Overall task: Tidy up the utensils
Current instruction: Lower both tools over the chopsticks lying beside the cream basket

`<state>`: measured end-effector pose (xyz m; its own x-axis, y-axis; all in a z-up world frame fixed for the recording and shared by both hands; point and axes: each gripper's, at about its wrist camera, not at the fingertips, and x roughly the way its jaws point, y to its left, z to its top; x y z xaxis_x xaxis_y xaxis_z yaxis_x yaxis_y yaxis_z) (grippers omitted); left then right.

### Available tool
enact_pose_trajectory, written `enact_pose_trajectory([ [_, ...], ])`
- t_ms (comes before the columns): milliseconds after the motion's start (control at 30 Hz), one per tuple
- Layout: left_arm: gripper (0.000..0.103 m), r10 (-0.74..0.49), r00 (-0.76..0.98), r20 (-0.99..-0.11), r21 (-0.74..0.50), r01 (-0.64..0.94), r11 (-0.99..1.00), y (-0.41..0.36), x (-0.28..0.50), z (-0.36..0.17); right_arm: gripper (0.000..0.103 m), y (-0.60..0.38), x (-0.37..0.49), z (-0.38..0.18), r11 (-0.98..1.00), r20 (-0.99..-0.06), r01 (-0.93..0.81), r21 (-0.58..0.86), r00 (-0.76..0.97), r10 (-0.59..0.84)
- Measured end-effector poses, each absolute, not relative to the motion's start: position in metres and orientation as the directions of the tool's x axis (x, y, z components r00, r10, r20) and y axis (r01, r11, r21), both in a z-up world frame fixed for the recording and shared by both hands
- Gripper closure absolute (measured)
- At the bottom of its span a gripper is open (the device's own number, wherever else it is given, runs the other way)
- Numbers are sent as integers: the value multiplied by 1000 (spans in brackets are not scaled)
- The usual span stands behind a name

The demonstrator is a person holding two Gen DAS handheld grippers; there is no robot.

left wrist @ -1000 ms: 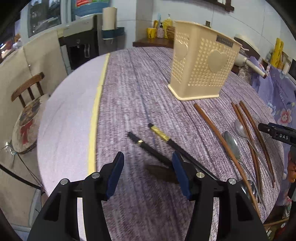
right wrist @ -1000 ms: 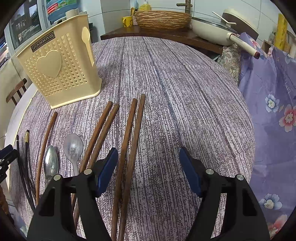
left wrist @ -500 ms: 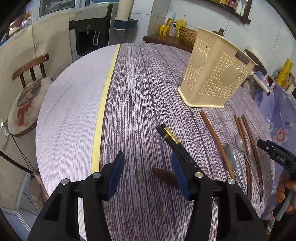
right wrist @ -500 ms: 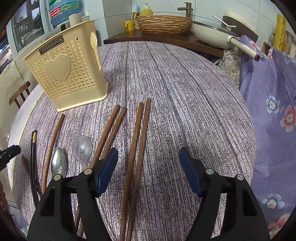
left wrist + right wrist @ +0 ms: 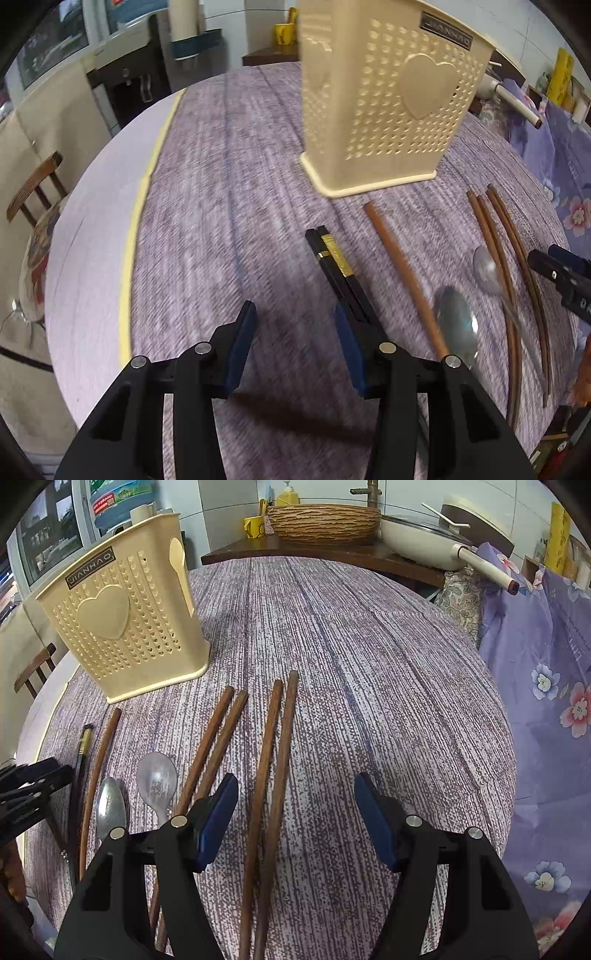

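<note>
While the left claw (image 5: pixel 293 334) has just been closing on nothing, black chopsticks (image 5: pixel 338 267) beside its right pad, the right claw (image 5: pixel 295 812) hangs open, empty, over brown chopsticks (image 5: pixel 273 760). Next: straddle, pinch, carry to the holder (image 5: pixel 384 99) ahead.

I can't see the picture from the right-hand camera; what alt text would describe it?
An open hand-held gripper hovers over a pair of brown chopsticks on a purple-streaked tablecloth. To their left lie more brown chopsticks, two metal spoons and black chopsticks, before a cream perforated utensil holder.
</note>
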<state>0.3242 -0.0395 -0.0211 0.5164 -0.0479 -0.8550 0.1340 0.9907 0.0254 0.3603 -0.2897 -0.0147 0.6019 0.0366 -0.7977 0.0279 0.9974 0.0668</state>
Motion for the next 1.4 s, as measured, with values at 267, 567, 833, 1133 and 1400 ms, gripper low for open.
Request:
enact_pose_trajectory([
  [267,58,-48,567,-823,4,90,996,-39,327,-11,38,-296,361,-11,997,-795,39,65,606,28],
  [567,58,-30,575,-818,10,66,998,-27,314,-12,54,-294,373,-23,997,-815,56,46,579,5],
  [833,58,-51,560,-827,-4,85,996,-28,309,-13,58,-300,396,-27,994,-822,107,-3,566,-63],
  [1133,59,-35,561,-827,55,142,988,-57,311,-18,61,-297,406,-27,995,-823,100,18,567,-42],
  [1400,60,-2,540,-842,62,101,993,-50,312,-20,61,-296,401,-27,995,-820,100,16,571,-44],
])
